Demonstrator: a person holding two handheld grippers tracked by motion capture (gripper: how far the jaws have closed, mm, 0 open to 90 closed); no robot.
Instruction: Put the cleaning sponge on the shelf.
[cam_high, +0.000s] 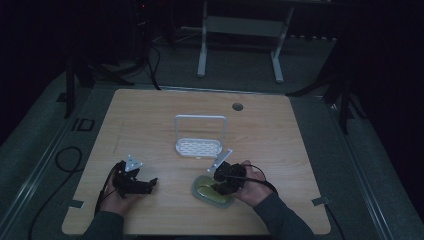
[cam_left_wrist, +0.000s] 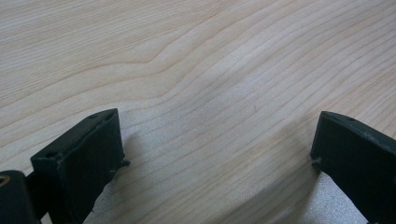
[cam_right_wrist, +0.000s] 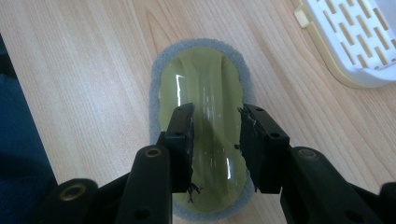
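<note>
The sponge (cam_right_wrist: 201, 126), an oval olive-green pad with a grey foam rim, lies on the tabletop (cam_high: 280, 130) at lower centre of the high view, directly under the right gripper (cam_right_wrist: 215, 135). In the right gripper view its long axis runs up the frame, in line with the jaws' reach. The jaws stand partly open, one at each long flank of the glossy green top, so closing would pinch it across its short width. Whether they already touch it I cannot tell.

The left gripper (cam_high: 134, 181) sits at lower left of the high view, well apart from the sponge, jaws wide open over bare wood. The right hand is clearly nearer.

A white rack (cam_high: 199, 139) stands just beyond the sponge, toward frame centre.
</note>
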